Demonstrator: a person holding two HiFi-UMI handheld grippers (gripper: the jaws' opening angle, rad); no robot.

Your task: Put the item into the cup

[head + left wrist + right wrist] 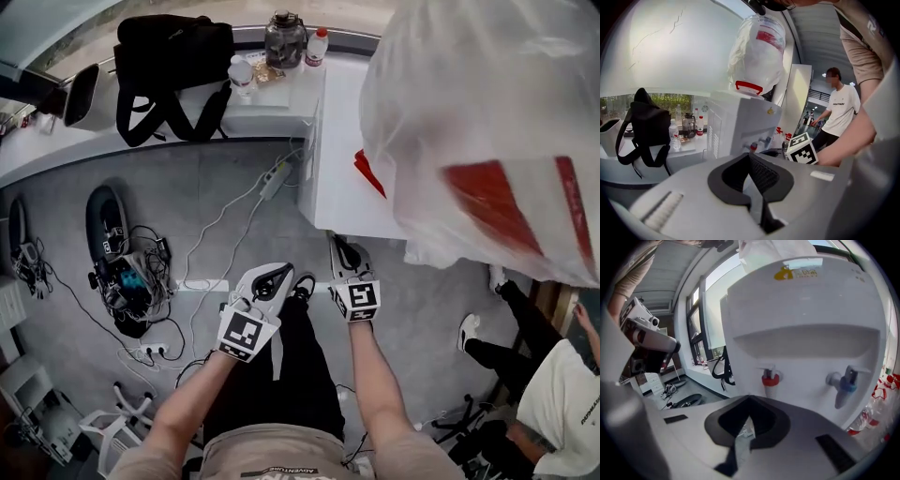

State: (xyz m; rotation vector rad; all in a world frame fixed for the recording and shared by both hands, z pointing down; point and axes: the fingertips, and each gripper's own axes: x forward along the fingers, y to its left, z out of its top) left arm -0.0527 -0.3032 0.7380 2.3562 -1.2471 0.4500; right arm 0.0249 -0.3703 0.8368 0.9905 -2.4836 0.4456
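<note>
One bulky water bottle (487,131), wrapped in a clear plastic bag with red print, sits upside down on a white water dispenser (806,333) and fills the upper right of the head view. Left of it a white counter (56,150) runs along the window, with a black backpack (173,66) on it. Lower on the grey floor lies a tangle of cables and gear (131,277).

The person stands facing the dispenser, holding the left gripper (272,279) and the right gripper (347,258) side by side just in front of it. Both have their jaws pressed together, with nothing between them (each gripper's own view shows the dark pads meeting in a line).

Straight ahead of the right gripper are a red tap (770,378) and a blue tap (846,383).

Neither the cup nor the item can be made out in any view.
</note>
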